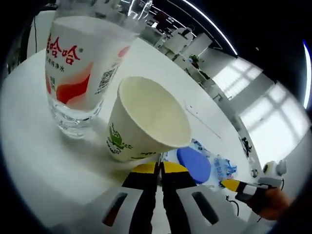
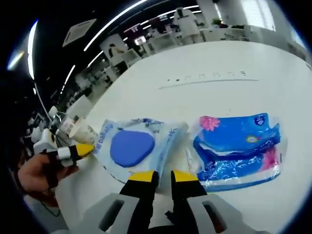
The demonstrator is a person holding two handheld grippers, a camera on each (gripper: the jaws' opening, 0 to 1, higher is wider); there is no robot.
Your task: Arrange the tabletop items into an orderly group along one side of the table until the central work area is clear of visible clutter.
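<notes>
A white paper cup (image 1: 146, 117) with green print tilts in the middle of the left gripper view. My left gripper (image 1: 159, 166) is shut on its near rim. A clear water bottle (image 1: 78, 63) with a white and red label stands just left of the cup. A wet-wipes pack (image 2: 131, 146) with a blue lid lies flat on the table. My right gripper (image 2: 163, 176) hovers at its near edge, jaws a narrow gap apart with nothing seen between them. A blue tissue pack (image 2: 239, 146) lies to the right of the wipes. The left gripper (image 2: 85, 148) and cup (image 2: 82, 129) sit at the far left.
The white table (image 2: 219, 63) stretches bare beyond the two packs, with a thin seam across it. A person's hand (image 2: 39, 170) holds the left gripper. The right gripper (image 1: 229, 184) shows beside the wipes pack (image 1: 197, 163). Office desks and windows lie beyond the table's edge.
</notes>
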